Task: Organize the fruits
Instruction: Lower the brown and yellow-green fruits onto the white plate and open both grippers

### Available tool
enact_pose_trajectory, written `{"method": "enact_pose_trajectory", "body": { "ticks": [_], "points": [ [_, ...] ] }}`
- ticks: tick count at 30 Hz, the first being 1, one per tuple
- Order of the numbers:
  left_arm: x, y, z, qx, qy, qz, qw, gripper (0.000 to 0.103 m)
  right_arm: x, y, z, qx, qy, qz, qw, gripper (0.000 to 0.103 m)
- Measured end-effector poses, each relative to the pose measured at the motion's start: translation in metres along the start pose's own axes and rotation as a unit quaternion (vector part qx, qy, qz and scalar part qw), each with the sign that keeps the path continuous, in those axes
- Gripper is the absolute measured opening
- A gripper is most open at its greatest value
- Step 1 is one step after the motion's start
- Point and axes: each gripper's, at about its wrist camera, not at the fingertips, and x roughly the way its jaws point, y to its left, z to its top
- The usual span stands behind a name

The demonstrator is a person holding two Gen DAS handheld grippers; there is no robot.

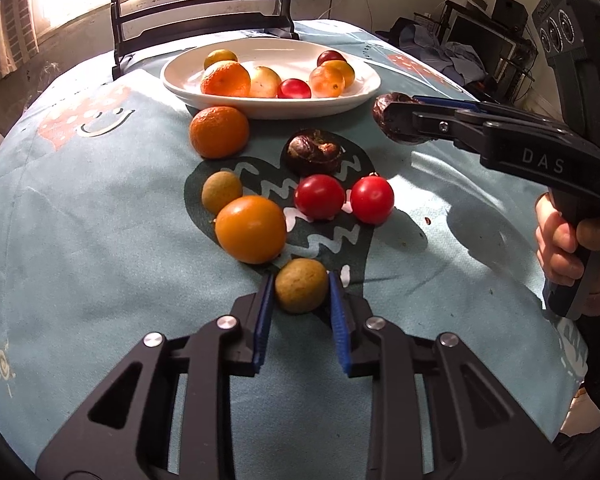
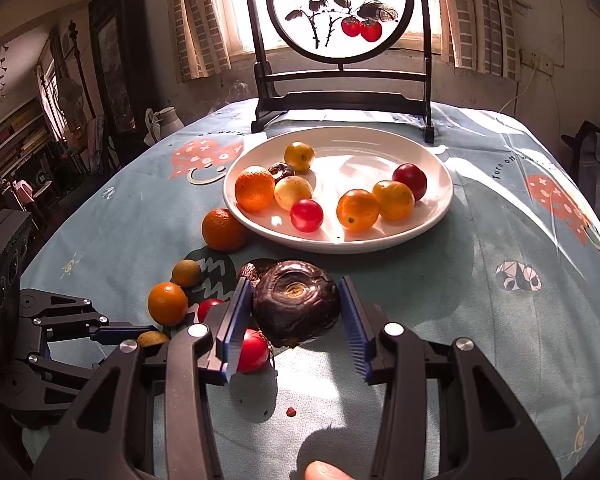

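Observation:
My left gripper [image 1: 301, 285] is shut on a tan longan [image 1: 301, 285] resting on the blue tablecloth. My right gripper [image 2: 294, 310] is shut on a dark brown water chestnut [image 2: 295, 307], held above the table near the white plate [image 2: 440, 208]; it also shows in the left wrist view [image 1: 396, 118]. Loose on the cloth lie a second water chestnut [image 1: 314, 152], two red tomatoes [image 1: 319, 197] [image 1: 372, 199], an orange tomato [image 1: 251, 228], another longan [image 1: 221, 191] and a tangerine [image 1: 219, 131]. The plate [image 1: 172, 80] holds several fruits.
A black wooden stand [image 2: 340, 96] with a round painted panel stands behind the plate. The table's edge curves away at left and right. A white pitcher [image 2: 164, 120] sits off the far left corner.

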Motion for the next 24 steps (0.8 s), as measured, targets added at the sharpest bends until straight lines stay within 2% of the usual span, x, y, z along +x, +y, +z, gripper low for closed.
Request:
{"method": "enact_pose_trajectory", "body": {
  "ticks": [3, 6, 9, 11, 13, 15, 19, 24],
  "points": [
    [-0.017, 0.001, 0.003, -0.012, -0.032, -0.045, 0.9984, 0.027, -0.002, -0.002, 0.001, 0.006, -0.008, 0.013, 1.0, 0.045],
    [-0.036, 0.007, 0.013, -0.042, -0.085, -0.066, 0.9934, 0.027, -0.008, -0.005, 0.002, 0.018, -0.04, 0.029, 0.999, 0.045],
    [-0.037, 0.013, 0.036, -0.065, -0.108, -0.039, 0.9913, 0.027, -0.015, -0.01, 0.007, 0.025, -0.09, 0.006, 0.996, 0.045],
    [-0.033, 0.014, 0.058, -0.068, -0.109, -0.031, 0.9912, 0.027, -0.012, -0.018, 0.013, 0.036, -0.104, -0.005, 0.994, 0.045],
    [-0.028, 0.015, 0.082, -0.065, -0.108, -0.022, 0.9918, 0.027, -0.001, -0.03, 0.021, 0.06, -0.094, 0.016, 0.994, 0.045],
    [-0.019, 0.013, 0.105, -0.051, -0.113, 0.003, 0.9922, 0.027, 0.011, -0.041, 0.029, 0.085, -0.087, 0.025, 0.992, 0.045],
    [0.007, 0.016, 0.142, -0.045, -0.105, 0.023, 0.9931, 0.027, 0.03, -0.05, 0.043, 0.083, -0.088, 0.009, 0.993, 0.045],
    [0.03, 0.021, 0.168, -0.034, -0.104, 0.048, 0.9929, 0.027, 0.05, -0.057, 0.06, 0.075, -0.091, 0.005, 0.993, 0.045]
  ]
}}
